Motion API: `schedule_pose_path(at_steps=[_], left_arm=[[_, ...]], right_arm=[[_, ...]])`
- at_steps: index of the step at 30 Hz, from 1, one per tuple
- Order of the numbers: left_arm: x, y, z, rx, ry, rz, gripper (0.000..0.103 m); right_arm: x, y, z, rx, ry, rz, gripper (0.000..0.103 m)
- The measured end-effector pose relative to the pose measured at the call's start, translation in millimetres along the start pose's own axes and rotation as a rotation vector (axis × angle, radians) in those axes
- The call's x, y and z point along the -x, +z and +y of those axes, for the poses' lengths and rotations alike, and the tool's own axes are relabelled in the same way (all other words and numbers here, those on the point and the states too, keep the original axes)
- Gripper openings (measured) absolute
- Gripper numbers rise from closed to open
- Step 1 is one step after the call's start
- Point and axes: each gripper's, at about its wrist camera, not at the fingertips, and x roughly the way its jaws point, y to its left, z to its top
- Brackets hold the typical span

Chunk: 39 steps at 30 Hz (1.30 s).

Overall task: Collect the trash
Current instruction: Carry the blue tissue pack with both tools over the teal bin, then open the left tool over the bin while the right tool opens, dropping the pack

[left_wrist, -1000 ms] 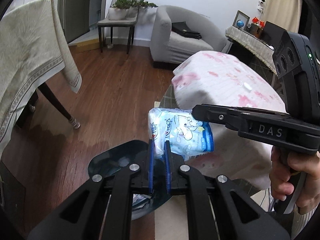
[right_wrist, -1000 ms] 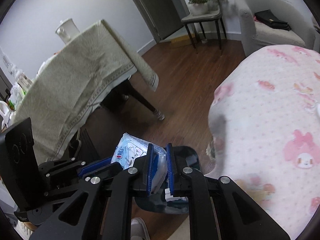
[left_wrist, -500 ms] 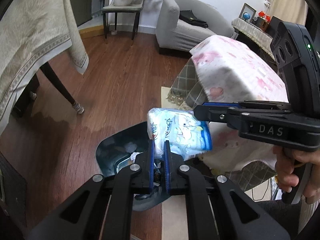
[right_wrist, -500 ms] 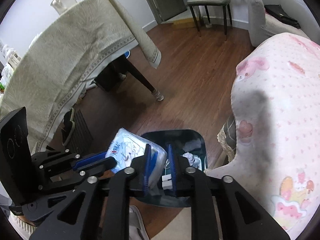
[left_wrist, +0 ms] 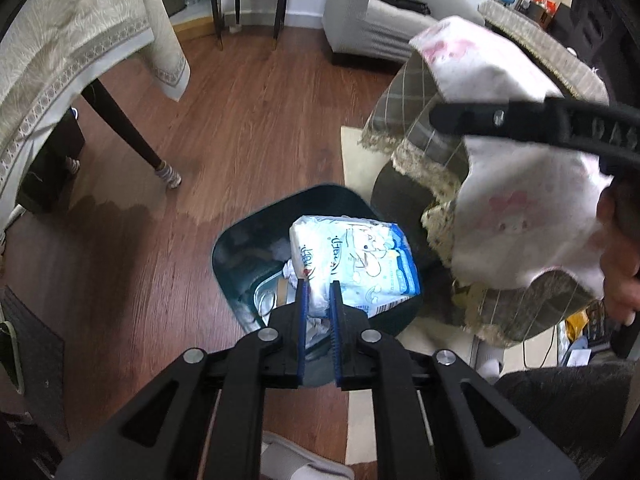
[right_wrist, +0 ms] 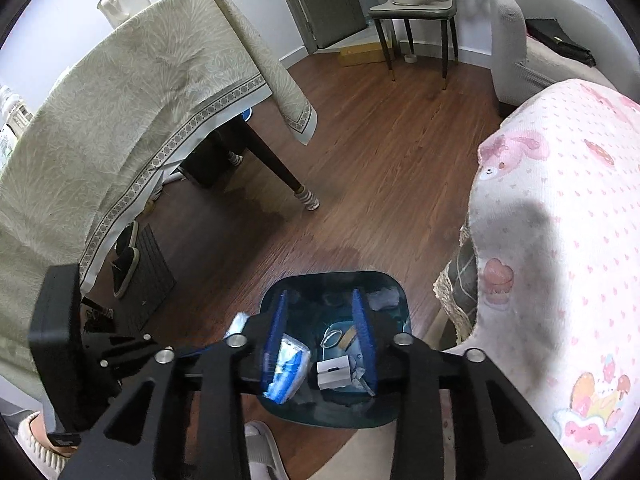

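Readable text is sparse. The right gripper [left_wrist: 536, 122] crosses the top right of the left wrist view, and its black arm carries raised letters "DAS", blurred and partly cut off at the frame edge. The tissue pack [left_wrist: 352, 264], pinched by the left gripper [left_wrist: 319, 292] above the trash bin [left_wrist: 224, 240], has blue script print along its near-left edge plus a cartoon figure; the script is too distorted to read. In the right wrist view nothing on the pack is legible.
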Motion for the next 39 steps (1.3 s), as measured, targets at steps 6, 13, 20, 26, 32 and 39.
schedule_pose_path(at_steps=[6, 13, 20, 26, 32, 39], left_arm=[[-4, -8, 6, -0.003, -0.003, 0.021, 0.033], [16, -3, 6, -0.001, -0.008, -0.035, 0.049], [51, 7, 4, 0.013, 0.013, -0.153, 0.077], [73, 14, 4, 0.051, 0.034, -0.228, 0.088], [89, 29, -6, 0.074, 0.024, -0.292, 0.093], [93, 48, -30, 0.083, 0.010, -0.335, 0.093]], right_arm=[[-7, 0, 5, 0.015, -0.017, 0.012, 0.041], [-12, -5, 7, 0.045, -0.050, 0.035, 0.047], [-8, -13, 16, 0.112, -0.104, 0.043, 0.063], [4, -18, 19, 0.147, -0.143, 0.016, 0.071], [19, -15, 14, 0.166, -0.158, -0.018, 0.073], [52, -6, -4, 0.155, -0.165, -0.097, 0.073]])
